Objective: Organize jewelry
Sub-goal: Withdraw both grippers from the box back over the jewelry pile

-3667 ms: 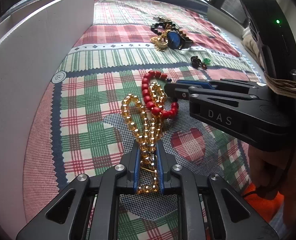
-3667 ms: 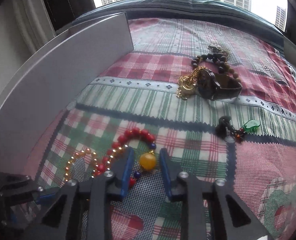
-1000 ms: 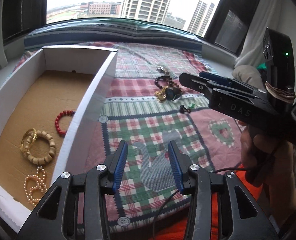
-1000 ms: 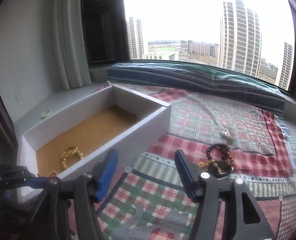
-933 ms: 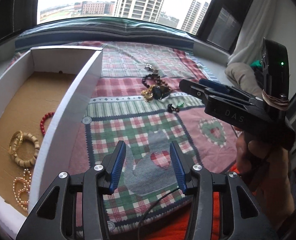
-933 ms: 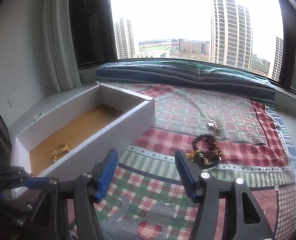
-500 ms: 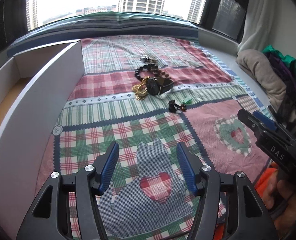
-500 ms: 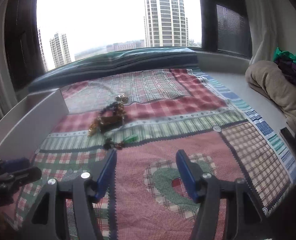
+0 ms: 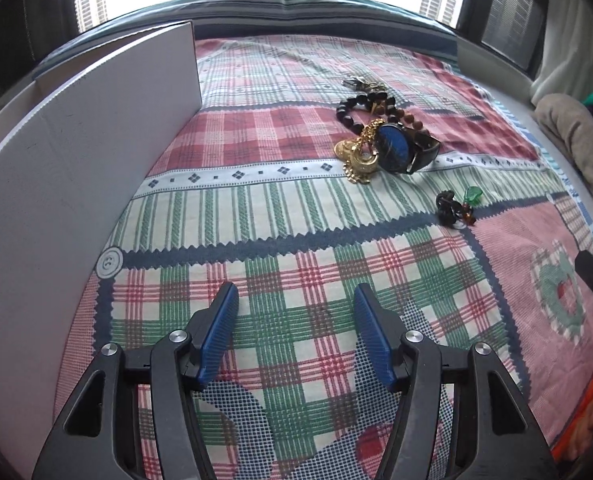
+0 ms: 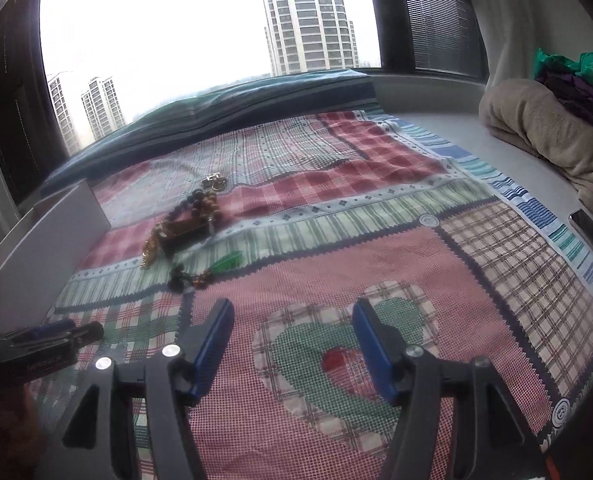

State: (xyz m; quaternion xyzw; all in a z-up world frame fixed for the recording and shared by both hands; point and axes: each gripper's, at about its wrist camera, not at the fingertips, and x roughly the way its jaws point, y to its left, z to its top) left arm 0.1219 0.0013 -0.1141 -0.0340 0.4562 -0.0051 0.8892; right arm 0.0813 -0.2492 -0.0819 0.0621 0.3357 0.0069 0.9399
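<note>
My left gripper [image 9: 296, 300] is open and empty, low over the patchwork cloth [image 9: 280, 208]. Ahead and to its right lies a pile of jewelry: a dark bead bracelet [image 9: 360, 104], a gold chain with pendants [image 9: 358, 156], a blue-faced watch [image 9: 400, 148] and a small dark charm with a green leaf [image 9: 456, 208]. My right gripper [image 10: 290, 316] is open and empty over the pink patch. The same pile [image 10: 184, 228] and the green-leaf charm [image 10: 204, 272] lie ahead to its left. The white box [image 9: 68, 168] stands at the left; its inside is hidden.
A small metal charm [image 9: 356, 82] lies beyond the bracelet. A folded beige blanket [image 10: 548, 136] sits on the ledge at the right. The left gripper's tip [image 10: 56, 330] shows at the left edge of the right wrist view. A window is behind.
Both grippers have come down closer to the cloth and the jewelry pile. The left one has swung right, so the box's inside has left its view.
</note>
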